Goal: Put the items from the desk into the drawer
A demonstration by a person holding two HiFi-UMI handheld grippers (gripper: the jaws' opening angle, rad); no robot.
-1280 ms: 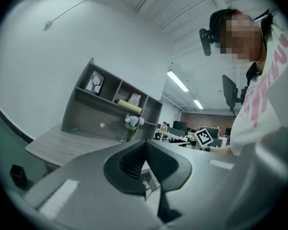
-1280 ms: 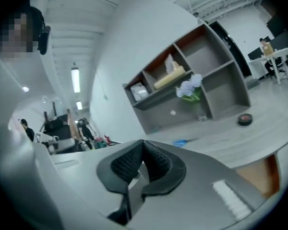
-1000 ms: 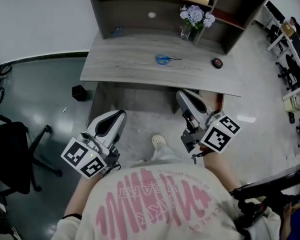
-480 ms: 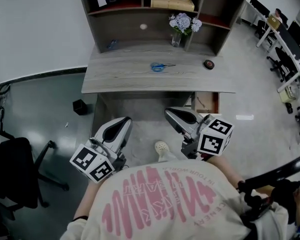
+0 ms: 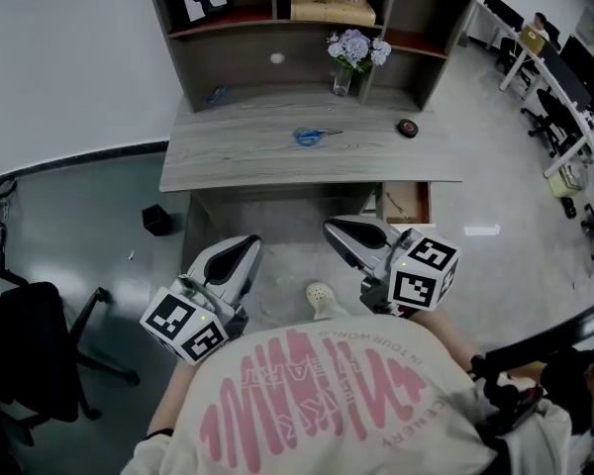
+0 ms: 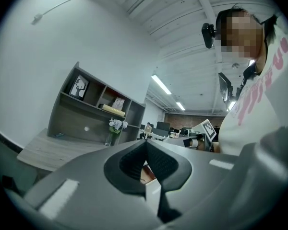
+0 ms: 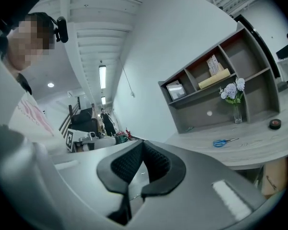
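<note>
I have open floor between me and the front edge of the desk. The left gripper and right gripper both point roughly level toward it, jaws closed together and holding nothing. Blue-handled scissors and a small dark roll lie on the grey woodgrain top. The drawer stands open under the desk's right end.

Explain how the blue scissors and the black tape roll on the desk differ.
The scissors are blue and long; the tape roll is black and round. The scissors lie mid-desk; the tape roll lies nearer the right end, by the open drawer. Both lie flat on the desk.
</note>
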